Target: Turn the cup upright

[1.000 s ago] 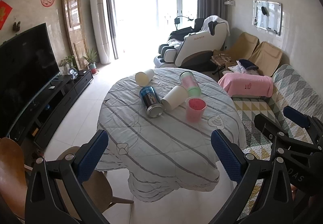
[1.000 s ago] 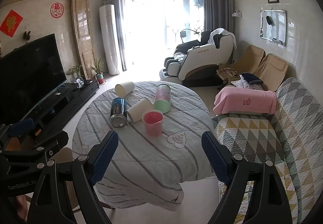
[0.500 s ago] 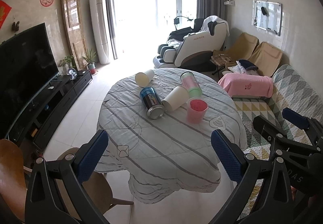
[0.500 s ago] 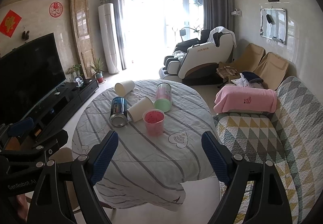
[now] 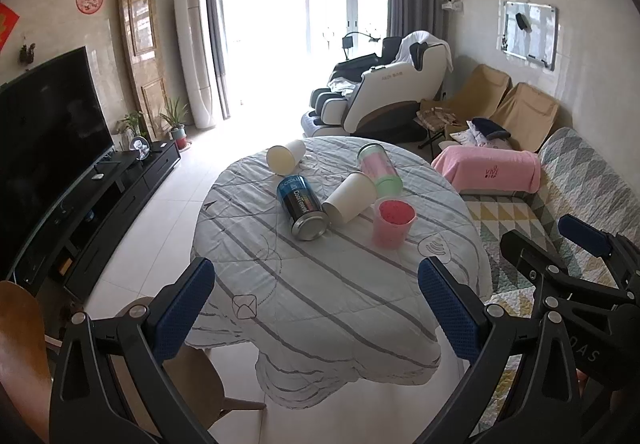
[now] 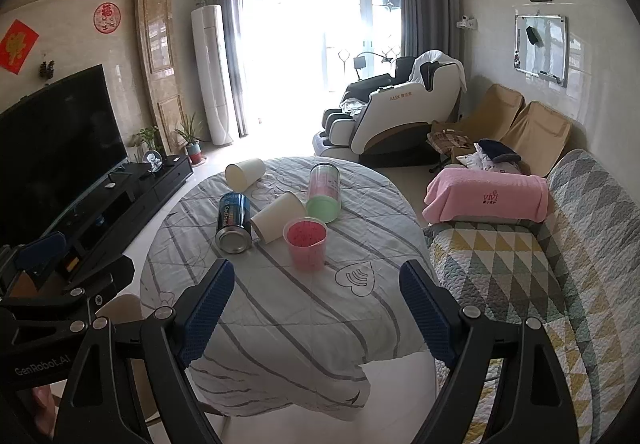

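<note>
On the round table (image 5: 320,304) (image 6: 304,316) lie a white paper cup (image 5: 349,197) (image 6: 278,217) on its side, a second white cup (image 5: 285,158) (image 6: 244,173) on its side at the far edge, a blue can (image 5: 301,206) (image 6: 233,222) on its side and a pink-and-green tumbler (image 5: 380,169) (image 6: 324,192) on its side. A pink cup (image 5: 392,222) (image 6: 306,243) stands upright. My left gripper (image 5: 316,302) and right gripper (image 6: 316,296) are both open and empty, held short of the table's near edge.
A wooden chair (image 5: 24,356) stands at the near left of the table. A TV (image 5: 44,140) on a low black cabinet lines the left wall. A quilted sofa (image 6: 540,284) with a pink towel (image 6: 486,200) is right of the table. A massage chair (image 6: 396,112) stands behind.
Both views have shifted only slightly; the objects on the table have not moved and both grippers stay open.
</note>
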